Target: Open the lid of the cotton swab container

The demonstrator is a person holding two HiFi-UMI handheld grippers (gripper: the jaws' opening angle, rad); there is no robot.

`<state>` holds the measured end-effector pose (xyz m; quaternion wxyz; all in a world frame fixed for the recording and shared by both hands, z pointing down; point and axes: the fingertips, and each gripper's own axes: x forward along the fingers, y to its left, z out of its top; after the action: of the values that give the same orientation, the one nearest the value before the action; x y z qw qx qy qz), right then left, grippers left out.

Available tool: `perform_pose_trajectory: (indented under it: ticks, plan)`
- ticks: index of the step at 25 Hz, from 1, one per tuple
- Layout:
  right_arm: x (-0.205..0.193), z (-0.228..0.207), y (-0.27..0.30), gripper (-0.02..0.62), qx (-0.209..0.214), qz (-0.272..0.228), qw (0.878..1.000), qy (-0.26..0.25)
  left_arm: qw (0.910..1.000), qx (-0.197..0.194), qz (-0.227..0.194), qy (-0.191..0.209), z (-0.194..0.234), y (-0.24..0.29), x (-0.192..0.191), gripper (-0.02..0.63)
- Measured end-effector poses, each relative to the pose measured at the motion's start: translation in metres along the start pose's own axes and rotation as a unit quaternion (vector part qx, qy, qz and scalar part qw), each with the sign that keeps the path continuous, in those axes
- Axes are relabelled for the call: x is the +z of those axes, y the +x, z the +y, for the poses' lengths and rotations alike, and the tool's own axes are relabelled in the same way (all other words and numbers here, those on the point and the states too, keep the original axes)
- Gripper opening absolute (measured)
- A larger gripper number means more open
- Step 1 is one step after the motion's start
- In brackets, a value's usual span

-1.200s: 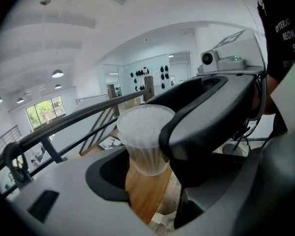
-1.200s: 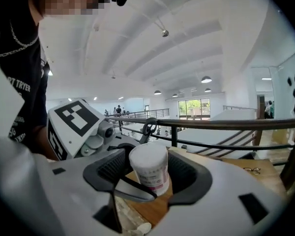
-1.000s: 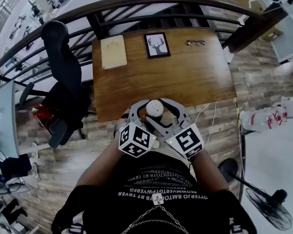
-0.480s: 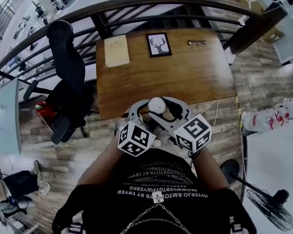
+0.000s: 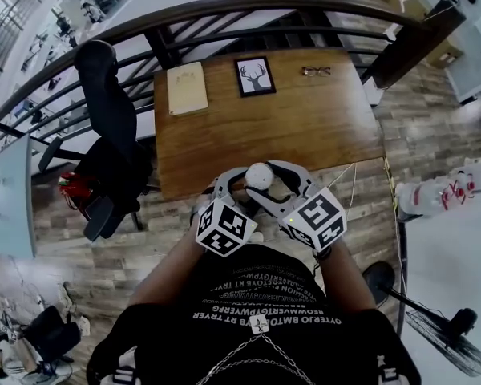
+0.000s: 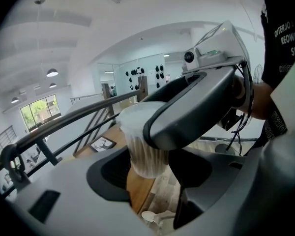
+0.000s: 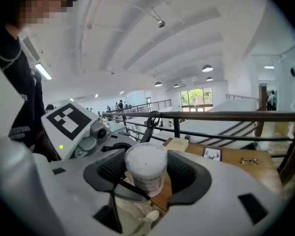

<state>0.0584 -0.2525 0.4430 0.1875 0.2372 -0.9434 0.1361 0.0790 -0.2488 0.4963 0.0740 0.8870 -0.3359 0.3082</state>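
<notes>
The left gripper [image 6: 155,173] has its jaws set wide and closed on the lower body of the cotton swab container [image 6: 145,151], with a dark pad against either side of its base. The right gripper [image 7: 147,176] comes in from the opposite side, and its jaws clasp the upper end at the lid [image 7: 146,157]. Between them the container hangs upright in the air over the near edge of the table [image 5: 305,127], close to the person's chest. By my reading the grasp is made but the opening is not: the lid sits flat and seated with no gap showing, so the twist or pull remains. The body is a clear, slightly tapered plastic tub, and the swab sticks inside show as fine vertical lines. The lid is a round white cap with a matte, grainy top. The jaws are smooth grey plastic with ridged black pads. The table is warm wood grain and carries a framed deer picture [image 5: 255,75], a pale notebook [image 5: 187,88] and spectacles [image 5: 317,71].
</notes>
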Motion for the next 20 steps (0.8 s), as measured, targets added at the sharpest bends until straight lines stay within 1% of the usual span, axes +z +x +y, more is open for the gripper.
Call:
perform_pose_trajectory:
  ticks: [2, 4, 7, 10, 11, 13, 14, 18, 20]
  plan:
    - [0.003, 0.001, -0.002, 0.272, -0.008, -0.008, 1.000, -0.023, 0.9999, -0.009, -0.004, -0.011, -0.001, 0.001, 0.002, 0.262]
    - [0.006, 0.002, -0.005, 0.273, -0.005, -0.024, 0.999, -0.031, 0.9996, -0.015, -0.009, -0.020, -0.001, 0.001, 0.004, 0.262]
    - [0.007, 0.003, -0.015, 0.273, 0.006, -0.047, 0.998, -0.030, 0.9993, -0.015, -0.013, -0.032, 0.004, 0.000, 0.007, 0.262]
    - [0.011, 0.001, -0.030, 0.273, 0.013, -0.075, 0.997, -0.022, 0.9992, -0.006, -0.011, -0.037, 0.011, -0.004, 0.006, 0.262]
    - [0.011, -0.002, -0.035, 0.260, 0.005, -0.083, 0.996, -0.020, 0.9993, -0.004, -0.010, -0.036, 0.013, -0.006, 0.006, 0.262]
    - [0.008, -0.014, -0.043, 0.081, -0.024, -0.096, 0.995, -0.018, 0.9994, -0.002, -0.010, -0.034, 0.014, -0.010, 0.007, 0.262]
    - [0.007, -0.019, -0.045, 0.045, -0.037, -0.099, 0.994, -0.015, 0.9994, -0.002, -0.010, -0.032, 0.014, -0.012, 0.008, 0.263]
    - [0.007, -0.035, -0.042, 0.041, -0.084, -0.097, 0.992, 0.006, 0.9998, -0.004, -0.013, -0.012, 0.005, -0.013, 0.015, 0.263]
    - [0.012, -0.034, -0.042, 0.040, -0.086, -0.108, 0.990, 0.013, 0.9999, -0.006, -0.008, 0.002, 0.000, -0.013, 0.016, 0.264]
